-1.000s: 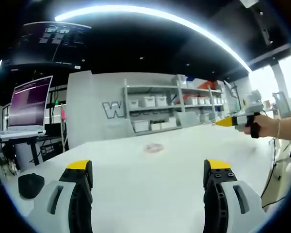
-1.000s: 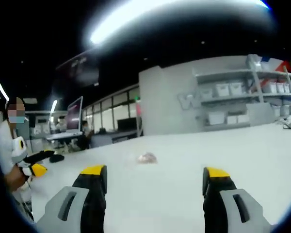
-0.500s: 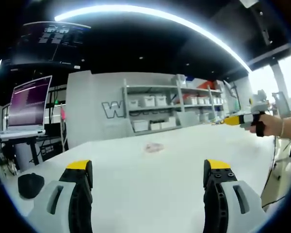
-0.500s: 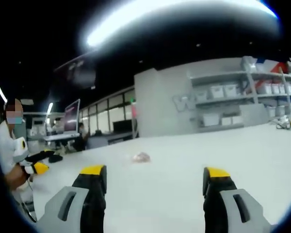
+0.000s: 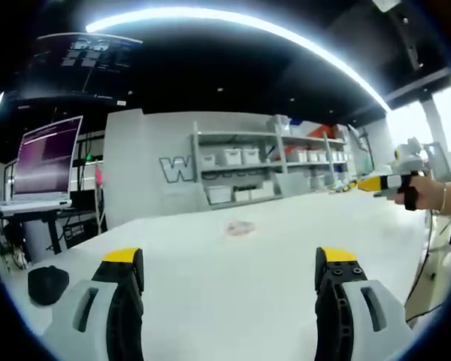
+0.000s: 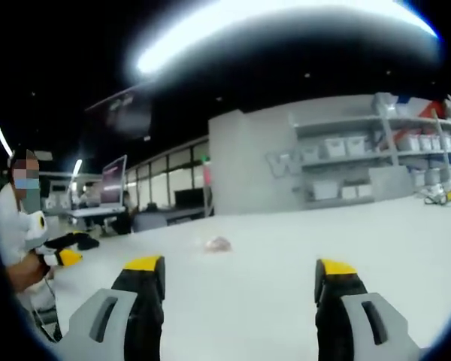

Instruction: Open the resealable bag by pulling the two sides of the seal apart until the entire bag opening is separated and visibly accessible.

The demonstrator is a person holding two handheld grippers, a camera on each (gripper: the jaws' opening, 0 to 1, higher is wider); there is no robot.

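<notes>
Both hand-held grippers (image 5: 229,267) (image 6: 239,271) well short of bag (image 5: 240,228) (image 6: 218,244)

A large white letter "W" stands on the grey wall panel (image 5: 146,177) beside the shelving unit (image 5: 240,169); the letters after it are hidden by the shelves. The laptop screen (image 5: 49,156) shows lines too blurred to read

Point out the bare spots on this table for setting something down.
Bare white table lies between the left gripper and the small resealable bag, and again beyond the bag toward the shelves. A dark object occupies the near-left edge.
</notes>
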